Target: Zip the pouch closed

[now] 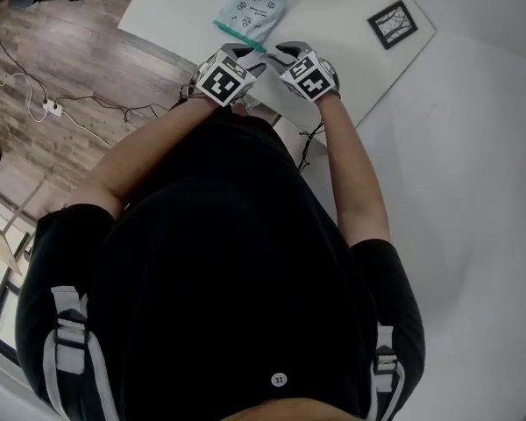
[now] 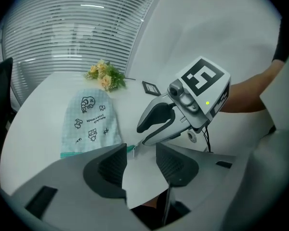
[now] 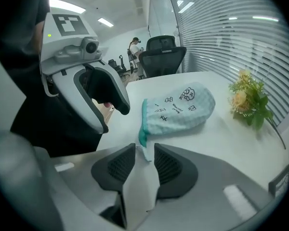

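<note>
From the head view much is hidden from me; the person's dark torso fills the lower part, and the marker cubes cover the tips of the left gripper [image 1: 243, 58] and the right gripper [image 1: 285, 55], so there I cannot see the jaws themselves; the near end of the pouch [image 1: 252, 9] is partly covered by them too. The pouch lies flat on the white bench [image 1: 175, 7], pale blue with small drawings, its teal zip edge [image 3: 142, 124] turned toward the person; whether the zip is open or closed I cannot tell, and the slider is too small to make out.

In the left gripper view the left gripper [image 2: 140, 160] has its jaws apart with a moderate gap; only bare bench shows between the pads, and the end of the zip edge sits just beyond the left pad, not pinched. In the right gripper view the right gripper [image 3: 145, 160] stands narrower; the teal tail of the zip reaches to its tips, with the pads not yet pressing on it. Both grippers point down, close together at that end of the pouch. Flowers [image 3: 248, 100] lie beyond the pouch.
</note>
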Action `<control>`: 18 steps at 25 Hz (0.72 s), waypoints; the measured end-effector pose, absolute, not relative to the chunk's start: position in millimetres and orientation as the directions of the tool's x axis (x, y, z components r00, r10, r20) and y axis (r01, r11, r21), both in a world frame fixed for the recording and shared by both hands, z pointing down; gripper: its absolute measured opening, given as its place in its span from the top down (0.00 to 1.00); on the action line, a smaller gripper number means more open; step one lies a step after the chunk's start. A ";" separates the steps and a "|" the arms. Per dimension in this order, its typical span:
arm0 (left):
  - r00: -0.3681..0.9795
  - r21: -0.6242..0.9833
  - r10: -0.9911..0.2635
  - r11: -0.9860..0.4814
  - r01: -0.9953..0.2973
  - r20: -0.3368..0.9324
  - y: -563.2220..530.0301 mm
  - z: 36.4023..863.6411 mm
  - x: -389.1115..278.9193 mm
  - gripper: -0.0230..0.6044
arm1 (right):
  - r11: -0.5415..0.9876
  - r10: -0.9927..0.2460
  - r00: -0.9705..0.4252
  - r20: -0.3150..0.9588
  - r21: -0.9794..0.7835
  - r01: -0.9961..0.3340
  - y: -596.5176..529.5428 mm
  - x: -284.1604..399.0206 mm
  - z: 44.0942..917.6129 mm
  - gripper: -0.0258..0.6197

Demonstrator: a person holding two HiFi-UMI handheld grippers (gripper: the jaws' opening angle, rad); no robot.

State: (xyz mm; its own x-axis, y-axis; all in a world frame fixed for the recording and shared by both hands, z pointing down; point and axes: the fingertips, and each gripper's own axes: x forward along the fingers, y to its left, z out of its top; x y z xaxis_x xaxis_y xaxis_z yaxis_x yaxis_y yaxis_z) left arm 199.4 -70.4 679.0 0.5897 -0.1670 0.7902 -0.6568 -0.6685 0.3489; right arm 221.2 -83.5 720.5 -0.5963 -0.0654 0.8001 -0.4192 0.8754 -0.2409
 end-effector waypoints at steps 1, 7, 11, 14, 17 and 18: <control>0.581 0.351 -0.158 -0.662 -0.662 0.798 -69.3 683.8 199.2 0.66 | 0.880 -0.059 -0.589 0.806 -0.237 -0.412 -82.8 220.4 723.5 0.76; 0.514 0.346 -0.104 -0.625 -0.700 0.852 -61.8 711.4 195.2 0.68 | 0.902 -0.038 -0.553 0.832 -0.210 -0.378 -77.2 218.1 737.2 0.79; 0.519 0.365 -0.089 -0.611 -0.702 0.850 -60.1 730.0 199.6 0.70 | 0.907 -0.047 -0.533 0.845 -0.187 -0.377 -75.1 217.3 743.5 0.81; 0.520 0.369 -0.089 -0.604 -0.707 0.849 -62.8 733.3 201.2 0.70 | 0.910 -0.063 -0.516 0.854 -0.163 -0.381 -75.1 216.4 749.6 0.84; 0.507 0.346 -0.108 -0.609 -0.714 0.855 -69.6 737.7 201.5 0.70 | 0.913 -0.086 -0.504 0.859 -0.134 -0.386 -77.3 218.7 754.0 0.91; 0.505 0.342 -0.111 -0.609 -0.715 0.856 -70.4 739.6 201.9 0.70 | 0.911 -0.091 -0.511 0.855 -0.136 -0.389 -77.9 218.4 753.0 0.92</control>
